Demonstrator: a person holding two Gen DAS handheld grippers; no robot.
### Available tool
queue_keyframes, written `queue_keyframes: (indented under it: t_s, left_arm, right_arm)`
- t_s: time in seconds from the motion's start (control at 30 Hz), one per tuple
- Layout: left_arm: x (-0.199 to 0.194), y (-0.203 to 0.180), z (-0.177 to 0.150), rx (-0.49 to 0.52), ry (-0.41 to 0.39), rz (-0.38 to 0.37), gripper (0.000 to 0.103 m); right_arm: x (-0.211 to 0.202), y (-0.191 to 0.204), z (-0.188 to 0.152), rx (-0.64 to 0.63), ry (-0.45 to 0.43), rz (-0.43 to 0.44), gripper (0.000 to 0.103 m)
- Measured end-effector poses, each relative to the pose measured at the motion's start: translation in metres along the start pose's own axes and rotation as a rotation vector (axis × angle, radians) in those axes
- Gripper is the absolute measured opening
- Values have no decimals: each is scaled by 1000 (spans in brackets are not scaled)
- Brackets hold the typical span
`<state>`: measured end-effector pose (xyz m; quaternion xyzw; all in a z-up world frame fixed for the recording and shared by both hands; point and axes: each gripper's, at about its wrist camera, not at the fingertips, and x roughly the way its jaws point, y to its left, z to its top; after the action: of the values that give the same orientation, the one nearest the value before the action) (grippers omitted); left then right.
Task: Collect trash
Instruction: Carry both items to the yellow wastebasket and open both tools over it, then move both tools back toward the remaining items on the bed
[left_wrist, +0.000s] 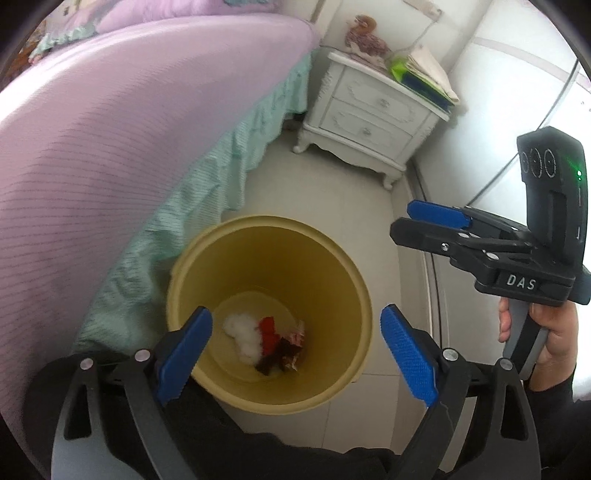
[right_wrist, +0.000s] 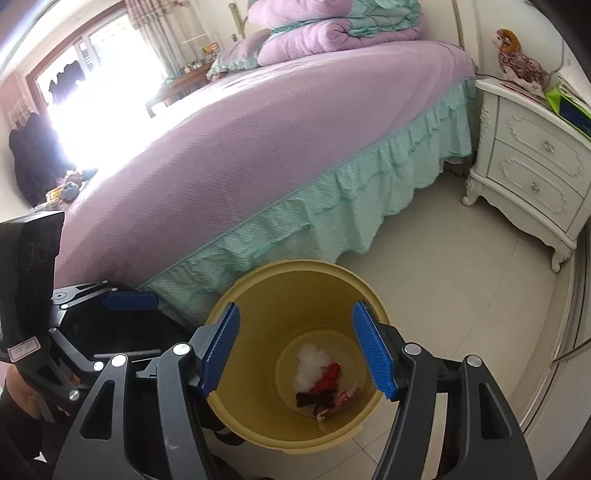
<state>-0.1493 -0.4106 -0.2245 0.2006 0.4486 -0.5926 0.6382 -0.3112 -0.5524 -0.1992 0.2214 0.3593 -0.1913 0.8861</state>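
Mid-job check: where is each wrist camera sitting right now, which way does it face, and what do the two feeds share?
Left wrist: above the yellow bin, facing down past the open left claw; the right claw and its hand show at right.
Right wrist: also over the bin, facing down through the open right claw; the left claw shows at left.
Shared: bin, trash, bed, nightstand.

home bedroom: purple bed (right_wrist: 236, 155) w/ folded quilts (right_wrist: 325, 33), white nightstand (left_wrist: 373, 110), window (right_wrist: 99, 55).
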Motion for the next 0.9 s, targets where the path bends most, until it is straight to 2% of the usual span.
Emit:
queue_keyframes:
  t_s: [0.23,0.4,0.57,0.6,0.73,0.83,0.9]
  left_arm:
    - [-68,29,-9,-61,-141,119,94]
    - [-129,60,-21,-135,-246,216,99]
    - [-194,99,-39,-259,-339,360,99]
    - [-209,109,-45,-293,-362,407,99]
    - [-248,134,-62,-377,-407,532,99]
    - [-274,153,-78,-460,-435,610,99]
    - [-289,167,-91,-495,-449,626,99]
  right_arm:
    - [2,52,17,-95,-34,119,63]
    - [2,100,39,-166,-98,221,72]
    - [1,156,64,-236,-166,352,85]
    - [2,170,68,-258,-175,376,87]
    - [6,222,81,-342,-215,454,94]
    - [10,256,90,-385,-257,517,95]
    - [16,278,97,-400,-277,548,95]
